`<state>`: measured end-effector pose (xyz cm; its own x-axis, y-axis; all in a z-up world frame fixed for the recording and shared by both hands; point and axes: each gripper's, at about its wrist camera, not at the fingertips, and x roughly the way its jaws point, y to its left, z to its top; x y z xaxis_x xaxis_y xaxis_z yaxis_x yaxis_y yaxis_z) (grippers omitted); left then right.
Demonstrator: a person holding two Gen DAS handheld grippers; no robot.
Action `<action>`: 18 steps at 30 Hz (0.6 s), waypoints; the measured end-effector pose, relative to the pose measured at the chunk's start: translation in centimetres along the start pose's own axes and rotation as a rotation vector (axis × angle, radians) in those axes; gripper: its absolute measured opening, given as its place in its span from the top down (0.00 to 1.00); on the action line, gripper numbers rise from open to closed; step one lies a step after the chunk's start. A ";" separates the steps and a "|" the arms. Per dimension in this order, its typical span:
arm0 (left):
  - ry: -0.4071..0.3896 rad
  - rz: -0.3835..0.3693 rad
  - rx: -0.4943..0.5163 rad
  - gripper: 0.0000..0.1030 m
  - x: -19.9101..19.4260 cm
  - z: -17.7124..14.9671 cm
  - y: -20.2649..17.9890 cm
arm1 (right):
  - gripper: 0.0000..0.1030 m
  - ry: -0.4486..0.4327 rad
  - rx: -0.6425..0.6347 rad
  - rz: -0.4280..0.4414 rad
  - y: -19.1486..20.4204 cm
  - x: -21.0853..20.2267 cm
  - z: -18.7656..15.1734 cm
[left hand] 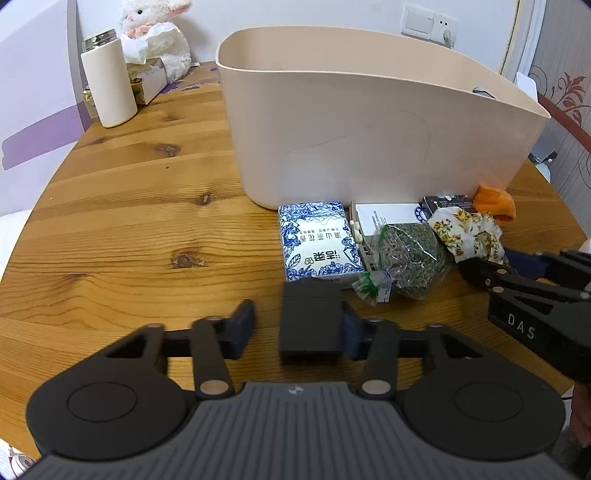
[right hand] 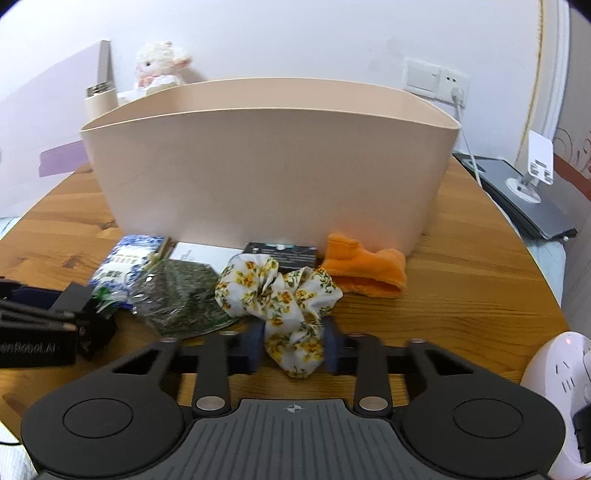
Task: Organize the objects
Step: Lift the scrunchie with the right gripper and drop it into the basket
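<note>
A beige plastic bin (left hand: 369, 122) stands on the wooden table (left hand: 129, 206); it also shows in the right wrist view (right hand: 266, 166). In front of it lie a blue-and-white tissue pack (left hand: 319, 242), a clear bag of green tea (left hand: 410, 254), a white box (left hand: 388, 218), a dark box (right hand: 282, 253) and an orange cloth (right hand: 364, 269). My left gripper (left hand: 297, 323) is open around a small black box (left hand: 310, 325) that touches its right finger. My right gripper (right hand: 293, 349) is shut on a floral scrunchie (right hand: 280, 295) that rests on the table.
A white thermos (left hand: 109, 81), a tissue box (left hand: 147, 77) and a plush lamb (left hand: 155, 33) stand at the back left. A laptop (right hand: 524, 192) with a phone stand (right hand: 532, 173) lies to the right. A white power strip (right hand: 557, 398) is at the near right edge.
</note>
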<state>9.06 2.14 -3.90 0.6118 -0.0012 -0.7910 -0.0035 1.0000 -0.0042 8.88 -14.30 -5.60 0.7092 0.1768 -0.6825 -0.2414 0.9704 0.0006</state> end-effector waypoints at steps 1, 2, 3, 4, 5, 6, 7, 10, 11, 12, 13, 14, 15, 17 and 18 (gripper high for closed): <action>0.002 -0.005 0.000 0.67 -0.1 0.0 -0.1 | 0.84 -0.001 0.001 -0.002 0.1 -0.1 -0.1; 0.009 -0.013 0.001 0.67 -0.2 0.0 -0.2 | 0.87 0.002 0.006 -0.007 0.1 -0.3 -0.2; 0.012 -0.025 0.000 0.67 -0.3 -0.1 -0.1 | 0.89 0.003 0.011 -0.008 0.1 -0.5 -0.3; 0.014 -0.037 -0.003 0.67 -0.5 -0.2 -0.1 | 0.89 -0.001 0.017 -0.007 0.0 -0.8 -0.3; 0.009 -0.040 -0.005 0.67 -0.8 -0.2 -0.1 | 0.89 -0.010 0.025 -0.007 -0.1 -1.4 -0.4; 0.000 -0.039 -0.006 0.67 -1.1 -0.3 0.0 | 0.89 -0.020 0.031 -0.010 -0.2 -1.8 -0.3; -0.010 -0.038 -0.008 0.67 -1.5 -0.4 0.0 | 0.89 -0.031 0.034 -0.016 -0.3 -2.3 -0.2; -0.045 -0.038 -0.027 0.67 -2.8 -0.2 0.7 | 0.89 -0.073 0.041 -0.041 -0.8 -3.7 0.2; -0.061 -0.034 -0.029 0.67 -3.3 0.0 0.9 | 0.89 -0.092 0.046 -0.048 -1.0 -4.3 0.4; -0.082 -0.029 -0.025 0.67 -3.9 0.2 1.1 | 0.89 -0.108 0.051 -0.052 -1.1 -4.8 0.6; -0.102 -0.024 -0.019 0.67 -4.4 0.4 1.2 | 0.89 -0.123 0.056 -0.057 -1.2 -5.2 1.0; -0.124 -0.022 -0.015 0.67 -4.9 0.7 1.3 | 0.89 -0.141 0.061 -0.062 -1.4 -5.7 1.4; -0.142 -0.025 -0.016 0.67 -5.4 1.0 1.4 | 0.89 -0.156 0.062 -0.065 -1.5 -6.1 1.7; -0.177 -0.038 -0.019 0.67 -6.3 1.9 1.6 | 0.89 -0.192 0.062 -0.075 -1.8 -6.8 2.5; -0.196 -0.040 -0.019 0.67 -6.8 2.4 1.6 | 0.89 -0.209 0.062 -0.079 -1.9 -7.0 2.9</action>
<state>6.80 3.77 2.89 0.7543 -0.0379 -0.6554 0.0098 0.9989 -0.0465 6.28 -16.86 1.35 0.8478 0.1234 -0.5157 -0.1429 0.9897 0.0019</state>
